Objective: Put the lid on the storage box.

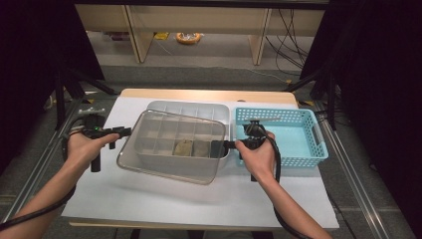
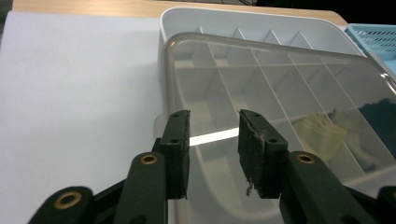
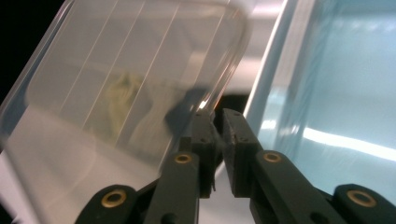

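One clear lid (image 1: 171,147), rounded corners, tilted above my white divided box (image 1: 191,112) | my right claw (image 3: 215,116) pinches its edge | my left claw (image 2: 214,122) spread at its other edge, not pressing | teal basket (image 1: 298,134) beside box.

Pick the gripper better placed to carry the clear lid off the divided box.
Right, probably. The right gripper has its jaws nearly closed on the clear lid at its edge, beside the blue basket. The left gripper has open jaws off the rim.
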{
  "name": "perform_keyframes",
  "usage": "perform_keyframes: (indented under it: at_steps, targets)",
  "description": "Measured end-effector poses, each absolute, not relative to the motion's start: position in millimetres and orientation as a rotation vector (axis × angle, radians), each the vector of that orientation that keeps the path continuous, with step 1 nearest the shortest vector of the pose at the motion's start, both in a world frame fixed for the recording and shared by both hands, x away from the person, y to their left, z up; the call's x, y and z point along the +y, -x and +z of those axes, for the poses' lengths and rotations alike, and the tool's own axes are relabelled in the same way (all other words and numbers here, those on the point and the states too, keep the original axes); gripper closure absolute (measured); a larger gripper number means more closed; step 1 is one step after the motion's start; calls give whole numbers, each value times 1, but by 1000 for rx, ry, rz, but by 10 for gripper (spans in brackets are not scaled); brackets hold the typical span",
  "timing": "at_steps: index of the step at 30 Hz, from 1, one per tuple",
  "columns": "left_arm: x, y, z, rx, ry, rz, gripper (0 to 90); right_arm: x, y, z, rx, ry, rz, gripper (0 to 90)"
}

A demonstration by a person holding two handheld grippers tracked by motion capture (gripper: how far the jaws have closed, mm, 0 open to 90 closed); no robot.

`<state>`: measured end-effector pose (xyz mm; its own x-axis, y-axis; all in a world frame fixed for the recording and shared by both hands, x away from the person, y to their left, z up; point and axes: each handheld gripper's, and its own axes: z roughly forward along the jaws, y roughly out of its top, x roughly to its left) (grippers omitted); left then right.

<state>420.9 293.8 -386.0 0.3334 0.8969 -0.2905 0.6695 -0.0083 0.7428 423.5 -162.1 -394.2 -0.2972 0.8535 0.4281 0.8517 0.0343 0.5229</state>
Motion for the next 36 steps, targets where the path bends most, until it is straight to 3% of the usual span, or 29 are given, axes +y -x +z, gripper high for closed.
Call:
perform_keyframes:
  at_steps: [4,5,16,36]
  targets:
    - [313,-397,-392,1422,-1768,338,874,-165,-402,-403,2338,-1812,1121,900]
    - [317,-390,-394,1423,-1794,340,892,-163,-396,-404,2343,-1856,1138,900]
    - [320,-356,-435,1421,-1942,231,895,-161,-363,-418,2461,-1764,1101,900]
    - [295,-353,-429,1354,-2016,212,893,-142,-352,-431,2570,-1735,1041,900]
